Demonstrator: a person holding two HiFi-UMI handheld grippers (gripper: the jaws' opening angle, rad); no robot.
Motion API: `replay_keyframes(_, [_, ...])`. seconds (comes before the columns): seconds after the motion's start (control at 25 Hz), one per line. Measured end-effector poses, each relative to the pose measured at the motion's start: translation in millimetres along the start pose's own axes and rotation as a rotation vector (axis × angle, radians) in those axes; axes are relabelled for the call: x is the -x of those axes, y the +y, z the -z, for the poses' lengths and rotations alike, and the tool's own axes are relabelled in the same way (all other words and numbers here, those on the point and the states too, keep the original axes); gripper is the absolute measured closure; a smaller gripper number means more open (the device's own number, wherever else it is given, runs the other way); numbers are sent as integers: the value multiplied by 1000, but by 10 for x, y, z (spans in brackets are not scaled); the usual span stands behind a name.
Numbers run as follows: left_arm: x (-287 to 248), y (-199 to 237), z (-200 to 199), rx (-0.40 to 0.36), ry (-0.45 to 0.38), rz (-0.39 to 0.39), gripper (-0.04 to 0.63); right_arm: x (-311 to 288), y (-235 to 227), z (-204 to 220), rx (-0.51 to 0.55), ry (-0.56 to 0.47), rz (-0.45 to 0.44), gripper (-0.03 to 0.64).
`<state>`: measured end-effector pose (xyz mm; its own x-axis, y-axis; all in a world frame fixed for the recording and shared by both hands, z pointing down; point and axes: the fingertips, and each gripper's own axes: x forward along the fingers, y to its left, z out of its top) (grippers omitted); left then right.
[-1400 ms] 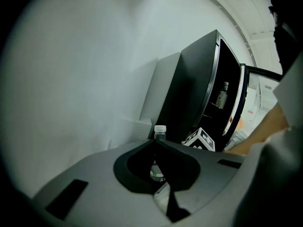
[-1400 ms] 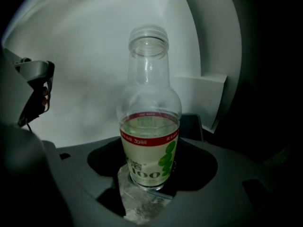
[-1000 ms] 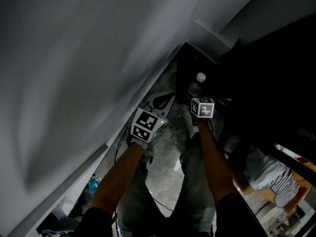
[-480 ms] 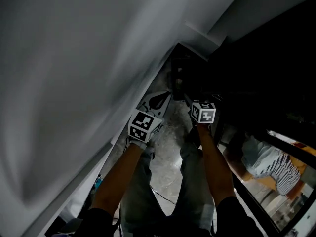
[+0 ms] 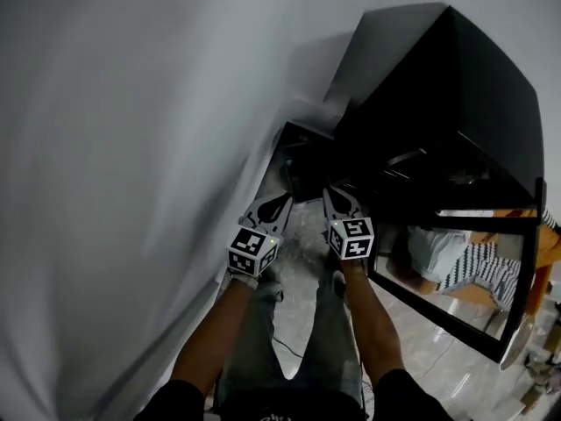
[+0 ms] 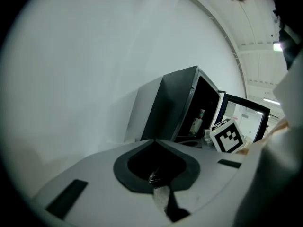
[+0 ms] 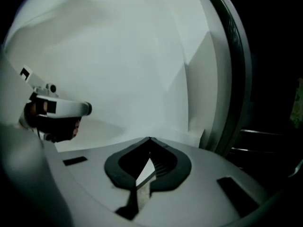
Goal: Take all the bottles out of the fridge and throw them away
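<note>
A black fridge [image 5: 438, 86] stands against the white wall with its glass door [image 5: 456, 279] swung open. The left gripper view shows the fridge [image 6: 165, 108] with one bottle [image 6: 197, 122] upright inside, ahead and to the right of my left gripper [image 6: 154, 141]. My left gripper [image 5: 282, 200] and right gripper [image 5: 334, 196] hang side by side in front of the fridge, above the floor. Both are shut with nothing in them. My right gripper [image 7: 150, 139] points at the wall beside the fridge's dark shelves [image 7: 255, 136]. My left gripper [image 7: 52, 109] shows at its left.
A dark open container [image 5: 302, 169] sits on the floor in the corner between wall [image 5: 131, 147] and fridge; its inside is too dark to read. The open door juts out at my right. My legs and a cable [image 5: 285, 353] are below on the grey floor.
A white-capped bottle in front of my right gripper one second ago is gone from view. The head view has swung up onto the fridge, and both grippers sit lower and closer together.
</note>
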<state>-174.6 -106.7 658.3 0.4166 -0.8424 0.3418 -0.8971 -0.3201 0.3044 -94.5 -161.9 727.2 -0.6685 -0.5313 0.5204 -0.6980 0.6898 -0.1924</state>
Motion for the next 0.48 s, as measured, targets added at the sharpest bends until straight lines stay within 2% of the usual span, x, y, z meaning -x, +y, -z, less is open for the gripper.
replay_keyframes(0.2, [317, -500, -571, -35, -1, 55, 589, 850, 221, -727, -27, -96, 26, 608])
replay_keyframes(0.48, [434, -1522, -1455, -97, -51, 133, 589, 2213, 3, -1505, -33, -181, 98, 608])
